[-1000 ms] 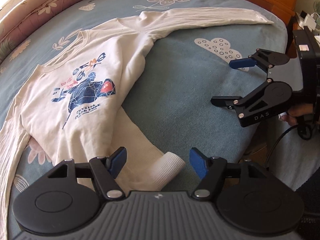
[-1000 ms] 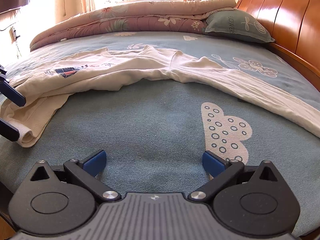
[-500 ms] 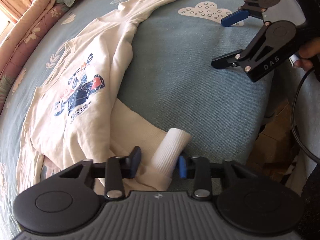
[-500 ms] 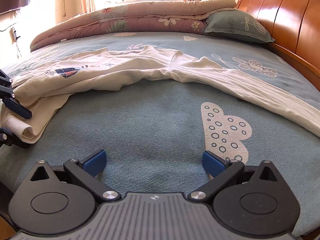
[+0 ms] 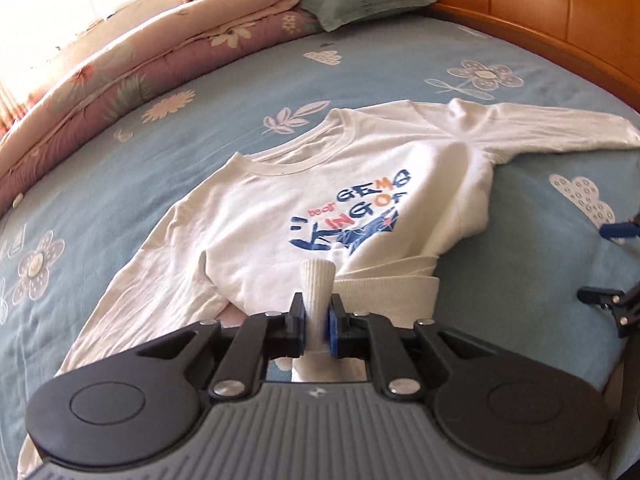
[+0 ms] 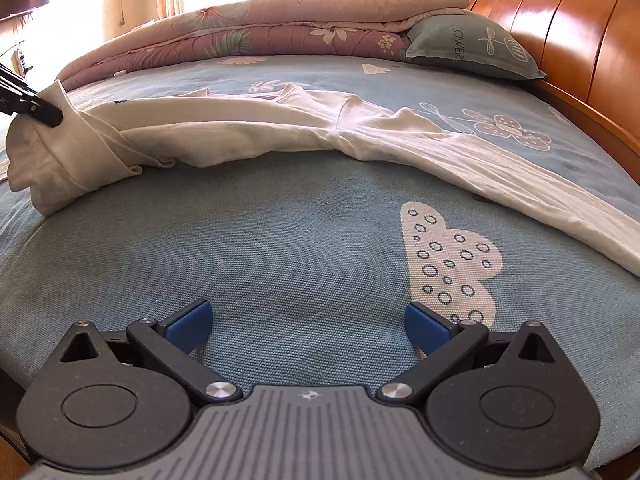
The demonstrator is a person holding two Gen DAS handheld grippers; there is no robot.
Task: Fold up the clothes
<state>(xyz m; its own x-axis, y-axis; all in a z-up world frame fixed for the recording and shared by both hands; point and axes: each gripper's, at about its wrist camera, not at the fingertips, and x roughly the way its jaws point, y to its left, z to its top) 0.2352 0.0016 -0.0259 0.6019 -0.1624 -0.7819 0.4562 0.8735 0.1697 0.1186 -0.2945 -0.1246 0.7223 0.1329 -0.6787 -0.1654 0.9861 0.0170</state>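
**Cuff pinched, shirt on the bed**

Left wrist view: the left gripper (image 5: 317, 326) is closing its fingers on the ribbed cuff (image 5: 318, 280) – the shirt's (image 5: 280, 200) print shows beyond. Right view: the right gripper (image 6: 308, 328), fingers wide, empty above the bed (image 6: 300, 240) – the far sleeve (image 6: 500, 184) trails right.

One white shirt (image 5: 304, 208), two grippers (image 5: 316, 320) (image 6: 308, 322), one pillow (image 6: 472, 46), one folded quilt (image 6: 248, 28)

Cuff (image 5: 317, 284) now pinched, lifted inward
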